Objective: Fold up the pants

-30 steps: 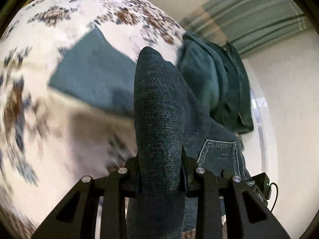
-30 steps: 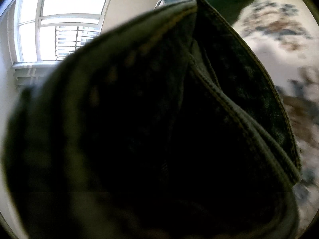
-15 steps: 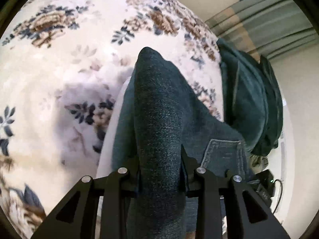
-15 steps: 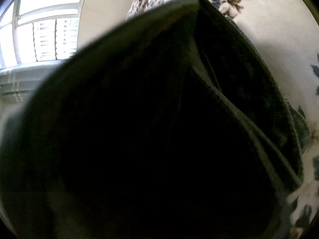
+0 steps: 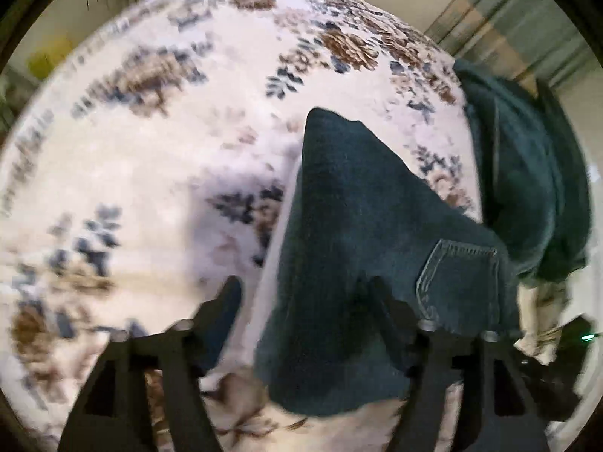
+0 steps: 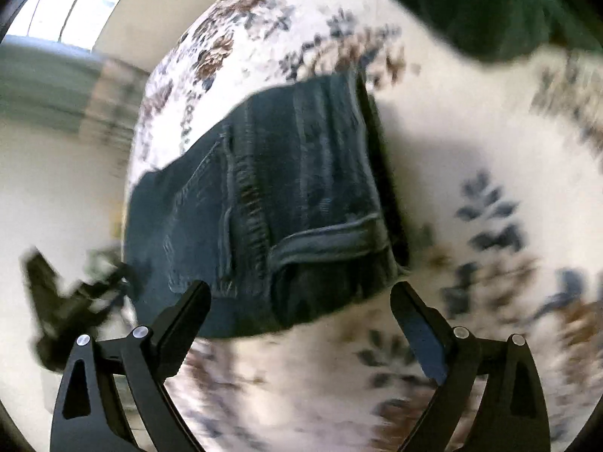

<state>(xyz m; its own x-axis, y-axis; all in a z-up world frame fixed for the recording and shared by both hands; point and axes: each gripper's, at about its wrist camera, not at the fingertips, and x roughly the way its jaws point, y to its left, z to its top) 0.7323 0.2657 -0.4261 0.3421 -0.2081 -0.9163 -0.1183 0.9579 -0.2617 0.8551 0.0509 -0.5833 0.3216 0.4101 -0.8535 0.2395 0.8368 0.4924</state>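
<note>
You're holding both grippers spread wide, neither one gripping anything. Left gripper (image 5: 301,297): fingers apart, the folded jeans (image 5: 361,233) lying between them; I can't tell whether the right-hand finger (image 5: 392,309) is touching the denim or just overlapping it in view. Right gripper (image 6: 301,297): fingers apart over the floral bedspread (image 6: 471,143), the jeans (image 6: 286,188) sitting just ahead of the tips, not touched.

Counting: one pair of dark blue jeans, folded into a compact block, lying on the bedspread (image 5: 150,173) near its edge. One back pocket (image 5: 459,282) is showing on top in the left view; one belt loop (image 6: 328,237) and the waistband are showing in the right view. One separate pile of dark green clothing (image 5: 527,173) is sitting beyond the jeans, close to them. Both views are motion-blurred, so finer detail isn't readable.
</note>
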